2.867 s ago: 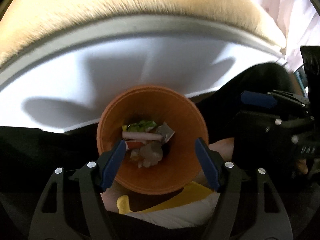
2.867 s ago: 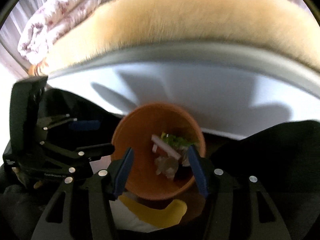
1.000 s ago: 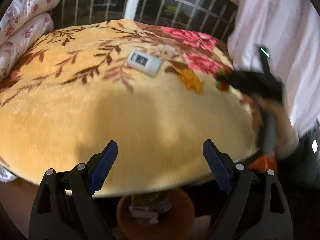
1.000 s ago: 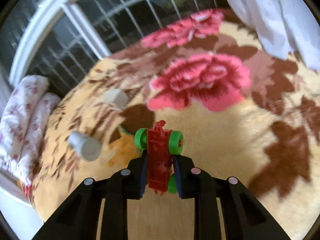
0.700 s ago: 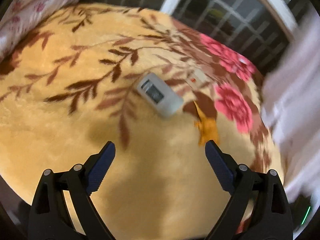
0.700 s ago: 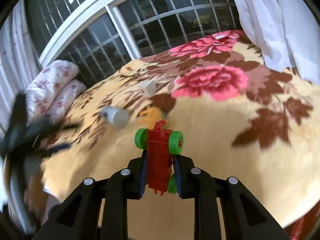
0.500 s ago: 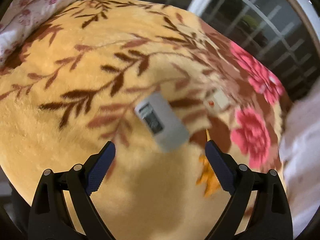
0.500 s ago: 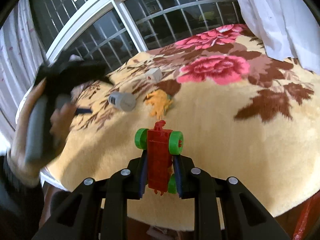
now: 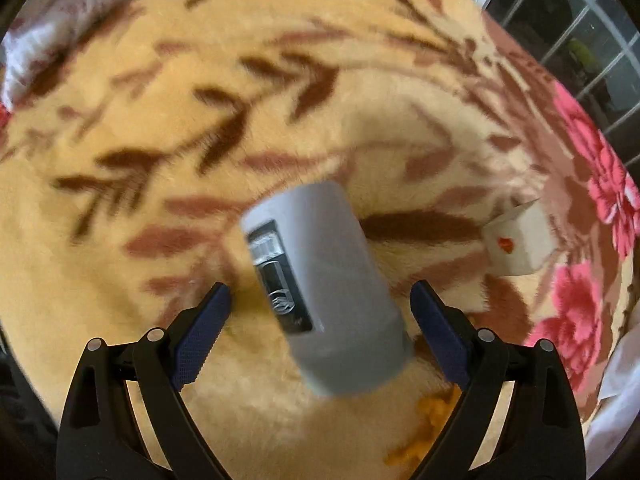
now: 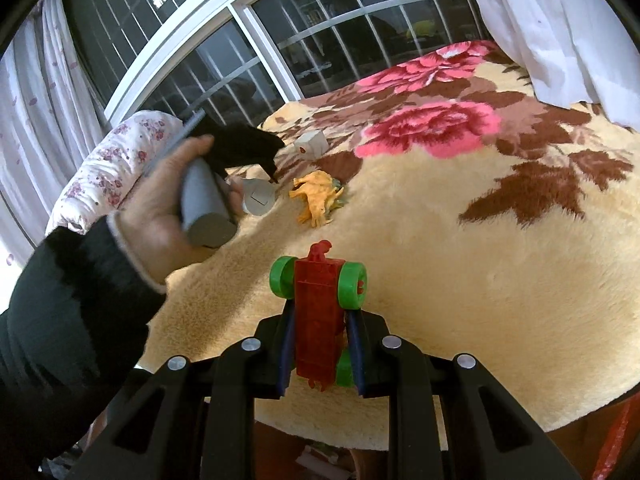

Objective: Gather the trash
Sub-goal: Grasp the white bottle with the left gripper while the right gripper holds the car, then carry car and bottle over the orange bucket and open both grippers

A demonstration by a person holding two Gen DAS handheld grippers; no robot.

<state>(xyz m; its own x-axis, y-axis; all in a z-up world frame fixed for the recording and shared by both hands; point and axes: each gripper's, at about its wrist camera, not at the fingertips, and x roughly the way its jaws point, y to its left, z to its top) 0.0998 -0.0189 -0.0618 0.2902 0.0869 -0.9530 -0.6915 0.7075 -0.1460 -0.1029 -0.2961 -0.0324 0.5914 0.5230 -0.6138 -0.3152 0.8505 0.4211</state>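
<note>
A grey cylindrical device (image 9: pixel 324 292) lies on the floral yellow blanket (image 9: pixel 120 240), between the open fingers of my left gripper (image 9: pixel 320 328), close to it. It also shows in the right wrist view (image 10: pixel 259 197), just under the left gripper (image 10: pixel 272 174) held in a hand. My right gripper (image 10: pixel 320 344) is shut on a red toy car with green wheels (image 10: pixel 318 300), held above the blanket's near edge. A small white box with a red mark (image 9: pixel 520 244) lies further right, also in the right wrist view (image 10: pixel 311 144).
An orange toy dinosaur (image 10: pixel 318 196) lies on the blanket (image 10: pixel 480 260) beside the grey device; part shows in the left wrist view (image 9: pixel 432 420). A rolled floral quilt (image 10: pixel 108 168) lies at the left. Barred windows (image 10: pixel 320 40) and white curtains (image 10: pixel 560 28) stand behind.
My left gripper moved from the orange bin up over the blanket and closed in on the grey device. My right gripper took the red toy car and drew back toward the blanket's edge.
</note>
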